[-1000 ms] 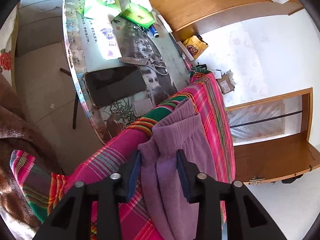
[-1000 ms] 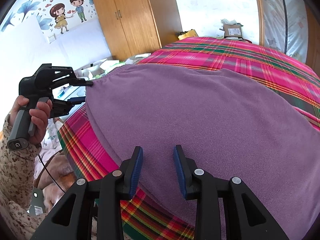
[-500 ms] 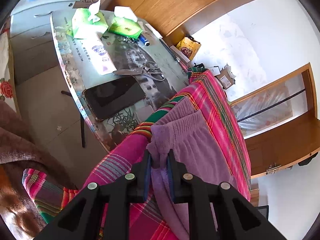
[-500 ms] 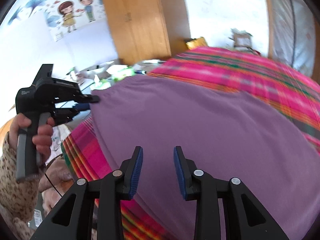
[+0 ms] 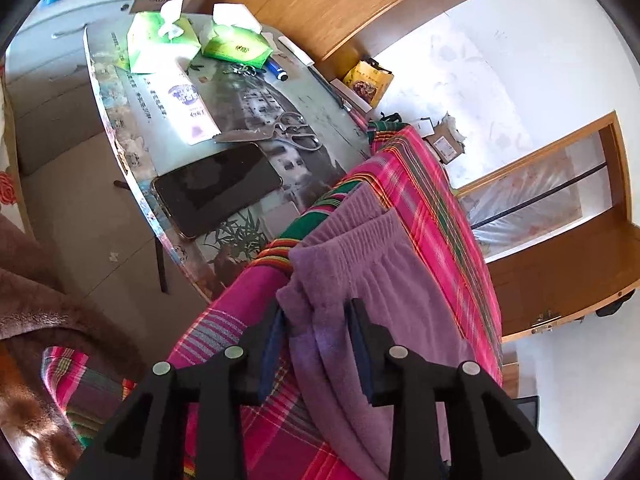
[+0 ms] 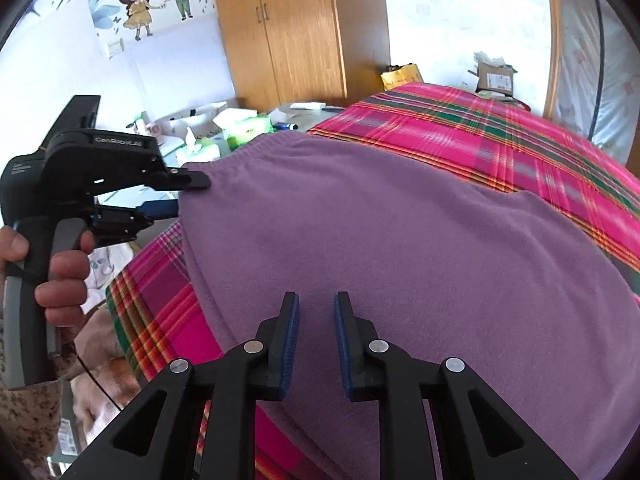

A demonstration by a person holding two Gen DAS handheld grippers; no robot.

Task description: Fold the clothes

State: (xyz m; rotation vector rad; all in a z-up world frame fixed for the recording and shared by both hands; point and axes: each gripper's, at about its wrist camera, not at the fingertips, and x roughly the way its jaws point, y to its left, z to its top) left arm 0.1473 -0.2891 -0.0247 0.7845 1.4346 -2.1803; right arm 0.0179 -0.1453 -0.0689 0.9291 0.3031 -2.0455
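1. Purple trousers (image 6: 400, 248) lie spread flat on a pink plaid blanket (image 6: 520, 140); waistband end (image 5: 352, 240) sits at the blanket's edge, next to a table (image 5: 320, 148).
2. Left gripper (image 5: 318, 312): jaws opening, the waistband corner between them. The pads stand apart from the cloth, so released.
3. A hand (image 6: 60, 272) holds that gripper's handle, seen from the right wrist view.
4. Right gripper (image 6: 316, 312): jaws closing, hovering over the trousers' near edge. The pads are apart with nothing pinched, not clenched.
5. On the table: phone (image 5: 216, 188), scissors (image 5: 280, 132), 2 green tissue packs (image 5: 160, 40).
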